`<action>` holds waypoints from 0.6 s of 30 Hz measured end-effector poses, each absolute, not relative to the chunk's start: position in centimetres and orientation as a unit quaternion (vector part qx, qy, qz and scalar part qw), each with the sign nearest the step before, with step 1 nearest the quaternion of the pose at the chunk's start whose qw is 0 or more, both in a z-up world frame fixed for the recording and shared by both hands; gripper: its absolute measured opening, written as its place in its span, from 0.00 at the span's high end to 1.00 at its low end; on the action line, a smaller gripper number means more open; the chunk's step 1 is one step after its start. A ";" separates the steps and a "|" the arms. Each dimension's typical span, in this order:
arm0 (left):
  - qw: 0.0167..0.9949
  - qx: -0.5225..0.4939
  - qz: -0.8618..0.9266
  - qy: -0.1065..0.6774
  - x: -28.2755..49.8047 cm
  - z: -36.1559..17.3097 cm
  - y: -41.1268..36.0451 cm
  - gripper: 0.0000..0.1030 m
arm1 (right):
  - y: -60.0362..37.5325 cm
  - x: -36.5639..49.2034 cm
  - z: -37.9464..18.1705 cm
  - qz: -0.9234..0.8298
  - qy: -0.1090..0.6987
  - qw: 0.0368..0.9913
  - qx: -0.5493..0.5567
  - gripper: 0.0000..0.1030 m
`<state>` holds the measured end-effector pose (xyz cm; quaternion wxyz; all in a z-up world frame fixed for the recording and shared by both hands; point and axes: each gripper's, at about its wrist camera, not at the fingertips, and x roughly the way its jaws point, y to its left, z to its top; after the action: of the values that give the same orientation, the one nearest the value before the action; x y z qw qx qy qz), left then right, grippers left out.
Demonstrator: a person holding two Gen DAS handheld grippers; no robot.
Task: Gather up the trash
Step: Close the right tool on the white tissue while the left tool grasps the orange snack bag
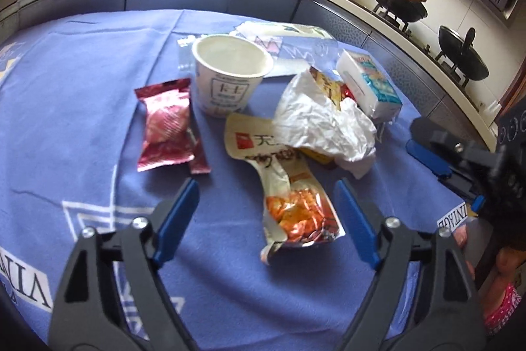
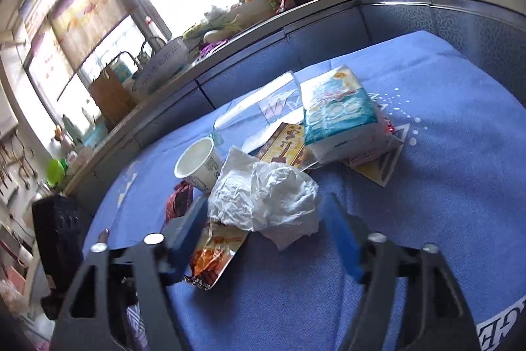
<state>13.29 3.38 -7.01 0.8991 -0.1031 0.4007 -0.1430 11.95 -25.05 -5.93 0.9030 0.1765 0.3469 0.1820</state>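
Left gripper [image 1: 266, 206] fingers spread apart, empty, above desk [image 1: 82, 153]. Orange snack wrapper [image 1: 292, 203] lies between them; red packet [image 1: 167, 124] and paper cup [image 1: 230, 71] beyond left finger. Right gripper [image 2: 266, 222] fingers apart, crumpled white paper [image 2: 266, 196] between fingertips, tissue pack [image 2: 338, 107] farther ahead.

Trash clustered on cloth: upright white cup [image 1: 231, 73], red wrapper [image 1: 166, 124], crumpled tissue [image 1: 323, 117], torn orange packet [image 1: 289, 193].
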 end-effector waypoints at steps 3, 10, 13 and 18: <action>0.894 -0.088 -0.134 0.418 14.2 -8.1 2.1 0.19 | -25.5 12.0 -5.9 0.186 0.358 0.899 0.172 0.21; 0.904 -0.049 -0.114 0.409 14.1 -8.4 1.1 0.63 | -25.5 12.8 -7.1 0.192 0.395 0.881 0.174 0.21; 0.904 -0.061 -0.106 0.409 13.8 -8.4 2.2 0.64 | -25.1 13.6 -7.8 0.198 0.413 0.868 0.189 0.21; 0.901 -0.082 -0.100 0.413 12.4 -8.5 4.9 0.64 | -24.0 14.3 -8.4 0.206 0.430 0.859 0.185 0.21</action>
<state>12.43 4.90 -8.50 0.9015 -0.0819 0.4131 -0.0998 14.28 -24.02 -8.37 0.8593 0.1852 0.4299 0.2063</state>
